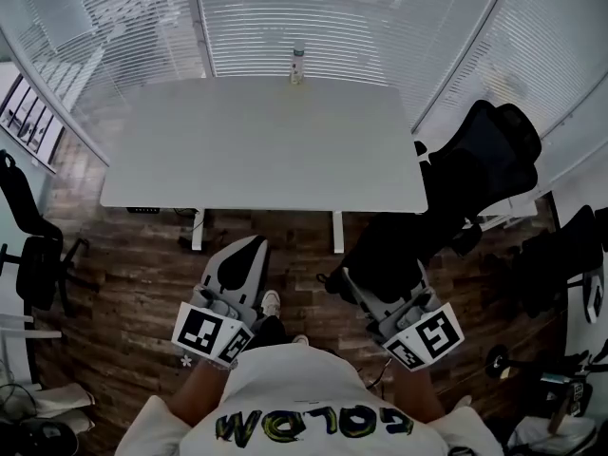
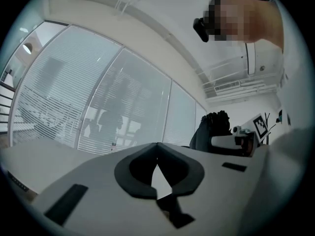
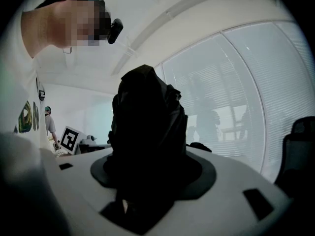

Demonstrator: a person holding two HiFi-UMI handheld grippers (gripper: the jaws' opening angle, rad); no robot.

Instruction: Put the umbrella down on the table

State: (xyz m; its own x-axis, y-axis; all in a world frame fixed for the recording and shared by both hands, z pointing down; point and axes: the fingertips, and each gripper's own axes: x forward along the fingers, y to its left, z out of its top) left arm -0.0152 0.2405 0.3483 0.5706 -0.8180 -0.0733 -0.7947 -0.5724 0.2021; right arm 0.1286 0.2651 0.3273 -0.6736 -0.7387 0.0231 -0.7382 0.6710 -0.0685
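A black folded umbrella [image 1: 394,250] sticks forward out of my right gripper [image 1: 369,281], whose jaws are shut on it. In the right gripper view the umbrella [image 3: 147,127] fills the middle and hides the jaw tips of the right gripper [image 3: 147,168]. My left gripper [image 1: 249,247] is held beside it at the same height, shut, with nothing in it. In the left gripper view the left gripper [image 2: 157,145] has its jaw tips touching. Both grippers are over the wooden floor, short of the near edge of the white table [image 1: 266,150].
A small bottle [image 1: 297,65] stands at the table's far edge by the blinds. A black office chair [image 1: 484,160] stands off the table's right corner, close to the umbrella. Another black chair [image 1: 28,245] is at the left. Table legs [image 1: 198,231] stand just ahead.
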